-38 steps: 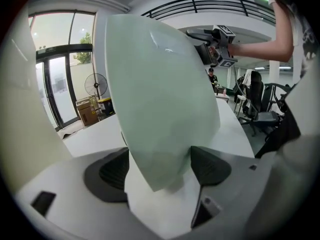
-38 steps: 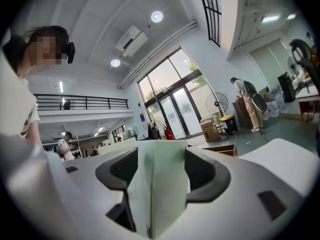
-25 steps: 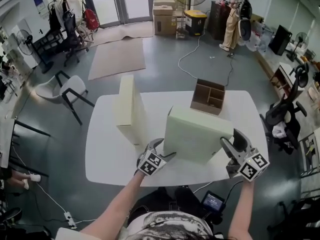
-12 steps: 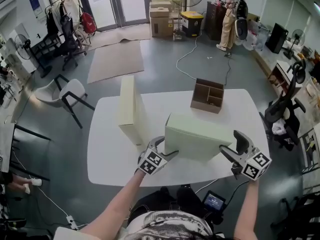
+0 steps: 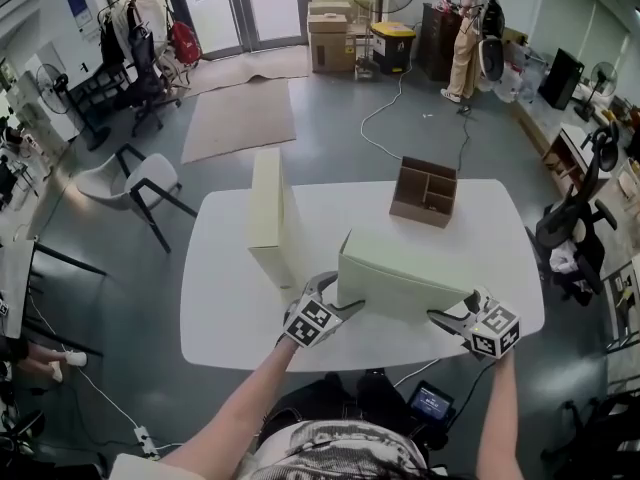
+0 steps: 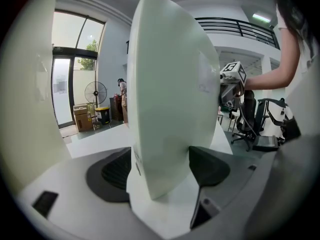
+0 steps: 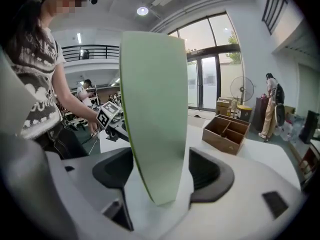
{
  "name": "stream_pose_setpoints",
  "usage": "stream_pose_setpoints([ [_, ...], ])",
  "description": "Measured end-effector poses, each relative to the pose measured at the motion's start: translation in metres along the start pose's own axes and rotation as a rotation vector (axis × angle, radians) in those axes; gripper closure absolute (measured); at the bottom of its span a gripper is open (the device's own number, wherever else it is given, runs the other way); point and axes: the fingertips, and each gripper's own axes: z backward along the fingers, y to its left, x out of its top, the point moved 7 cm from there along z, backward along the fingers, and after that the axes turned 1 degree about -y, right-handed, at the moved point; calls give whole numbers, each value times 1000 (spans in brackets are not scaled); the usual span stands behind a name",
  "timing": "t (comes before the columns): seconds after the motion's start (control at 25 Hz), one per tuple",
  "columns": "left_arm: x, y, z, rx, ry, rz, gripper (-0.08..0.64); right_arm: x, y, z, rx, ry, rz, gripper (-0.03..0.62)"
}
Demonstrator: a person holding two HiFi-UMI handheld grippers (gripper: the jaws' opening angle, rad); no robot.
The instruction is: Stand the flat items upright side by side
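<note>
Head view: left tool (image 5: 338,296) clamps pale slab (image 5: 410,268); right tool (image 5: 452,311), jaws just opening wider, grips opposite end. Slab upright on counter (image 5: 230,308) near second slab (image 5: 268,213).

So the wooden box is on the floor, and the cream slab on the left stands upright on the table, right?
No. The wooden box sits on the white table, near its far edge, not on the floor; the head view shows it. The cream slab on the left does stand upright on the table.
</note>
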Motion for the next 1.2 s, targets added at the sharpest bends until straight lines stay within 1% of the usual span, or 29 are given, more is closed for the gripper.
stream_pose_setpoints([
  [0.04,0,1,0,2,-1,6,192,0,0,-2,-1,-16,-10,263],
  [0.08,0,2,0,7,-2,15,192,0,0,-4,-6,-33,-19,272],
  [0.2,-1,5,0,35,2,32,193,-2,2,-3,-47,-62,-32,281],
  [0.32,-9,0,4,46,27,19,193,-8,11,0,-114,-86,-51,282],
  [0.4,-16,-4,10,42,44,8,193,-10,18,0,-186,-109,-86,282],
  [0.48,-24,-6,20,44,51,17,193,-9,26,-3,-279,-131,-135,282],
  [0.56,-32,-8,32,54,40,58,193,-5,33,-12,-369,-147,-183,284],
  [0.64,-40,-10,42,71,25,111,195,-1,37,-23,-426,-156,-218,287],
  [0.72,-46,-14,50,91,22,145,198,5,40,-37,-458,-157,-233,287],
  [0.92,-57,-19,72,130,34,161,210,30,49,-78,-528,-140,-258,287],
  [1.2,-65,-20,102,231,14,221,233,62,49,-134,-591,-124,-287,287],
])
